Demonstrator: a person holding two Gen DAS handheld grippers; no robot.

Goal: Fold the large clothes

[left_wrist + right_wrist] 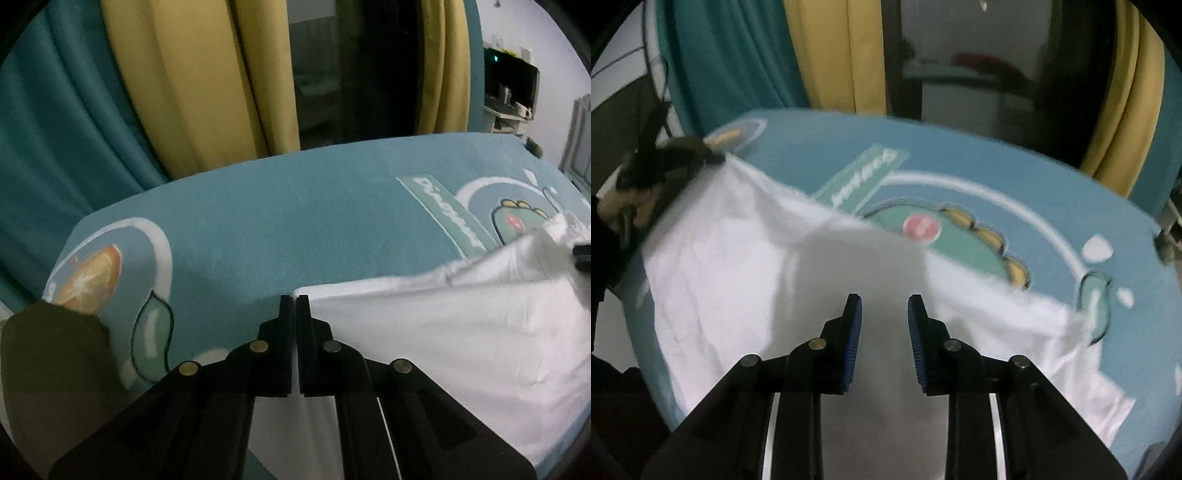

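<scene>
Teal and mustard curtains [177, 85] and a dark window close off the far side of the room, and in front of them a bed is spread with a blue dinosaur-print sheet [295, 221], on which the white garment [731, 266] lies. Nearest in the left wrist view, the left tongs [295, 301] are seen pressed together at the near left corner of the garment; a thin edge of cloth appears to be pinched between them, though this cannot be confirmed from the view. In the right wrist view, the right tongs [884, 301] are held apart over the middle of the white cloth, their blue pads [854, 343] clear of it and nothing gripped between them. Further off in that view, the left tongs are seen small and blurred at the far left corner of the garment, which is pulled into a peak there. Beyond the cloth, the dinosaur figure [960, 240] on the sheet is left uncovered. For the fold to be made well, it is judged that a free edge or corner should be taken by the right tongs before anything is lifted, that both corners should be carried at an even height, and that the cloth should be kept taut so that creases are not trapped.
</scene>
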